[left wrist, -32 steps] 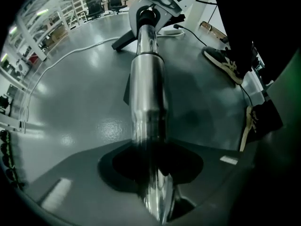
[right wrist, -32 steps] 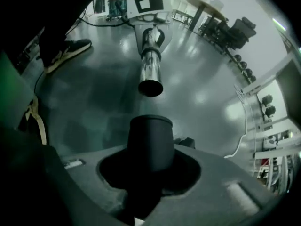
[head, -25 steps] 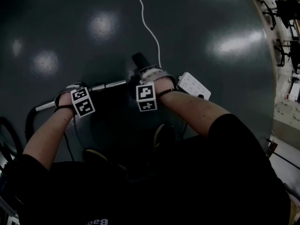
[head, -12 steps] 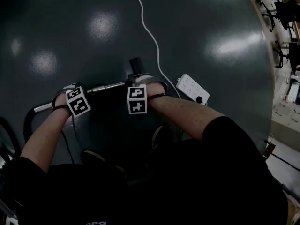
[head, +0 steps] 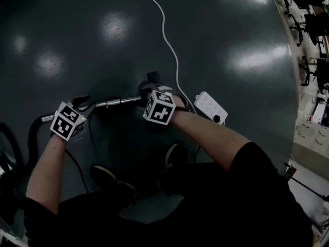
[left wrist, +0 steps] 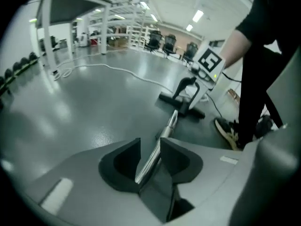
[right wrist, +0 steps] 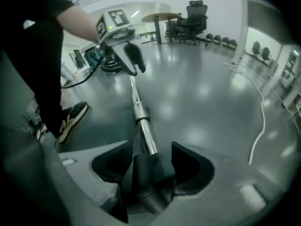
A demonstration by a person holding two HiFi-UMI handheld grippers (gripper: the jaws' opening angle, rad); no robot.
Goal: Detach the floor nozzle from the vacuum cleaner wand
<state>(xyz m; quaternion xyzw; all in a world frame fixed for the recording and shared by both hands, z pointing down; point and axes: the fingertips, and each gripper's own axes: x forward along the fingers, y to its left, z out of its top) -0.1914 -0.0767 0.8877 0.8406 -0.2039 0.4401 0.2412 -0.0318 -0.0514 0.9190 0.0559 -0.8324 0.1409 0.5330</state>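
Between jaws of right tongs point(right wrist: 151, 146): neck of black plastic floor nozzle point(right wrist: 143, 173), where long chrome metal vacuum wand point(right wrist: 141, 119) plugs in. Jaws spread and just been opening; gaps either side of neck, nothing clamped. Left tongs point(left wrist: 149, 141) well along wand, away from nozzle. Jaws apart, just been closing; tube lies loose between pads, nearer one side. One tongs each side of joint, likely to brace wand while nozzle pulls free. Nozzle seemingly not yet detached, head on glossy grey floor point(head: 231, 35) beyond right tongs.
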